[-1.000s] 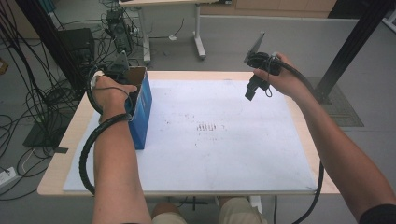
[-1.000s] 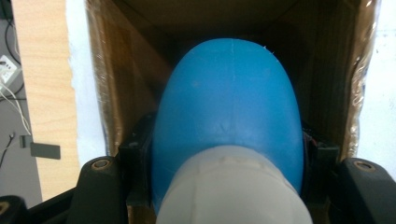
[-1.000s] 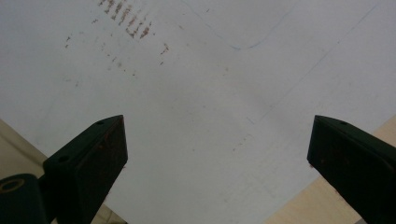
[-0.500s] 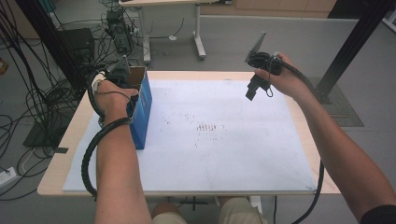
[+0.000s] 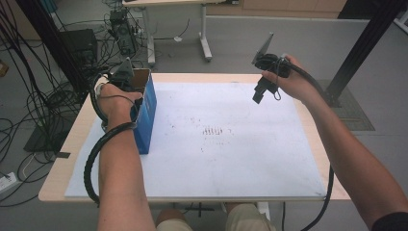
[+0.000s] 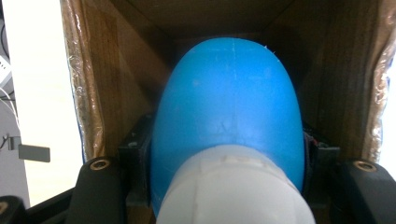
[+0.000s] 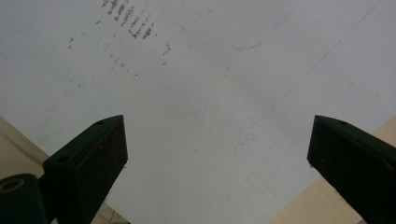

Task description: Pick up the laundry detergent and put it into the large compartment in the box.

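Now my left gripper (image 5: 126, 77) sits a little deeper over the open top of the tall blue cardboard box (image 5: 145, 113) than half a second ago; along its jaws I look straight down into the brown interior. Between my left jaws I pinch a smooth blue rounded plastic object with a white end (image 6: 228, 135), its dome pointing away from me into the box, the box walls close on either side of the jaws. The left hand (image 5: 118, 101) has crept forward only slightly, so I judge the object is being lowered in and is not yet let go; the bottom of the box beyond the dome is too dark to read.

My right gripper (image 5: 264, 84) hangs over the far right part of the white sheet-covered worktop (image 5: 231, 159), much where it was a second ago. Its jaws are spread wide with nothing between them, only the bare sheet and some reddish smudges (image 7: 126, 18) ahead of the left jaw.
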Demonstrator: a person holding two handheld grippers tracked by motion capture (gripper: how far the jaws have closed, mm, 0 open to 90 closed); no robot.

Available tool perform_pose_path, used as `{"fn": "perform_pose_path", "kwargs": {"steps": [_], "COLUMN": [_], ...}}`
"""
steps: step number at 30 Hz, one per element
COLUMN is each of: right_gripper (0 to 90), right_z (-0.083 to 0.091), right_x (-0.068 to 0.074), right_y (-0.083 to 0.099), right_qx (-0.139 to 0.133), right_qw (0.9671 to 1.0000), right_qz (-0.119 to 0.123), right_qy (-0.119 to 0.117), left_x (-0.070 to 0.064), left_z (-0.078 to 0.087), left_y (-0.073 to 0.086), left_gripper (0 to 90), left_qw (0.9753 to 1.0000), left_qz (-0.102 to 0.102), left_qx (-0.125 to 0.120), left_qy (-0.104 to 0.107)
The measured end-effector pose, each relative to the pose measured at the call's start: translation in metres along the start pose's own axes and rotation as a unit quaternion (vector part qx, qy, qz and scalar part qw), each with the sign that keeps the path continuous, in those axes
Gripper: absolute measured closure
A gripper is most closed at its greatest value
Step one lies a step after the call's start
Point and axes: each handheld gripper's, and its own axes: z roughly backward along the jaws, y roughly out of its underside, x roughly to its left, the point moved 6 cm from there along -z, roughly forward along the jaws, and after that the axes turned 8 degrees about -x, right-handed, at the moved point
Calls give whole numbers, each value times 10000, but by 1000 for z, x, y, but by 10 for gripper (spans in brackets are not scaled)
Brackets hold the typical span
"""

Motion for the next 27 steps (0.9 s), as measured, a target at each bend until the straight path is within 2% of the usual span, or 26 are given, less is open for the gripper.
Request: {"fn": "perform_pose_path", "kwargs": {"steps": [27], "right_gripper": [50], "right_z": [-1], "right_x": [1], "right_y": [-1], "right_qx": [31], "right_qw": [10000], "right_qz": [-19], "right_qy": [-3], "left_x": [0], "left_z": [0], "left_y": [-1], "left_gripper": [370], "left_qw": [10000], "left_qz": [-10], "left_qx": [-3], "left_qy": [-3]}}
